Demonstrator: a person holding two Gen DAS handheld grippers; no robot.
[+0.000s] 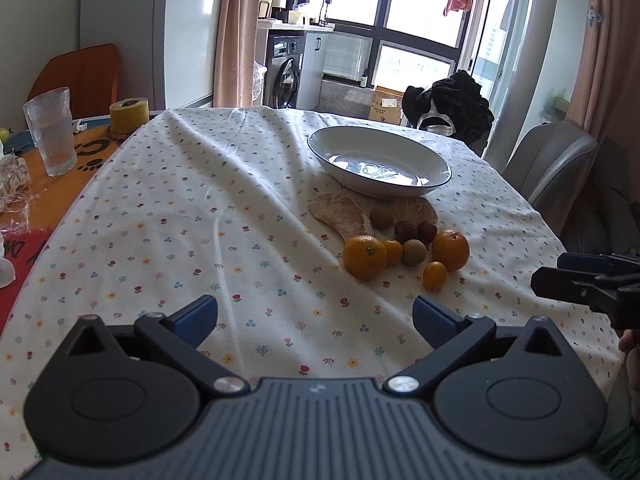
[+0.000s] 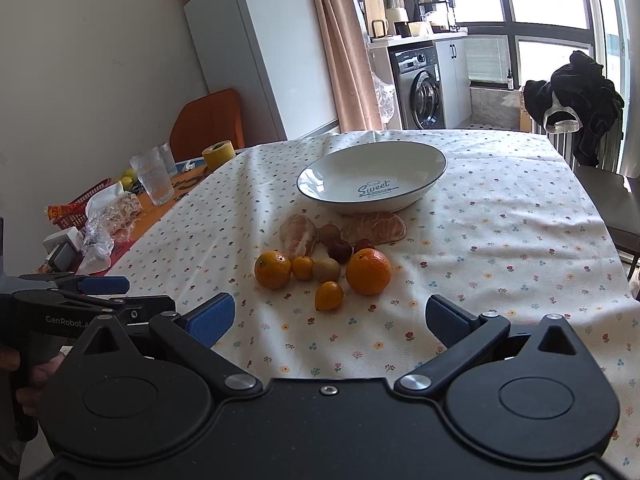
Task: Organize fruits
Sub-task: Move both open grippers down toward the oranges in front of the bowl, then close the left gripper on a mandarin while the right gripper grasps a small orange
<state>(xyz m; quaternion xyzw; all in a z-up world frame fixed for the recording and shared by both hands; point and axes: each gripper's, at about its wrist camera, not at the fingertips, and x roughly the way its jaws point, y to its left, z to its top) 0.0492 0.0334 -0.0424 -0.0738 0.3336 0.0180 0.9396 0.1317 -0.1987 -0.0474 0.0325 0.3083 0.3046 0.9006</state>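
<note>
Fruits (image 2: 326,262) are clustered on the table (image 2: 500,240), just before an unfilled bowl (image 2: 372,176). Left gripper (image 1: 315,318) and right gripper (image 2: 330,320) are held wide open, nothing grasped, near the fruits.

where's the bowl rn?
The bowl sits on the flowered tablecloth at the far centre of both wrist views, empty, just behind the fruit pile; the pomelo segment lies against its near edge.
</note>
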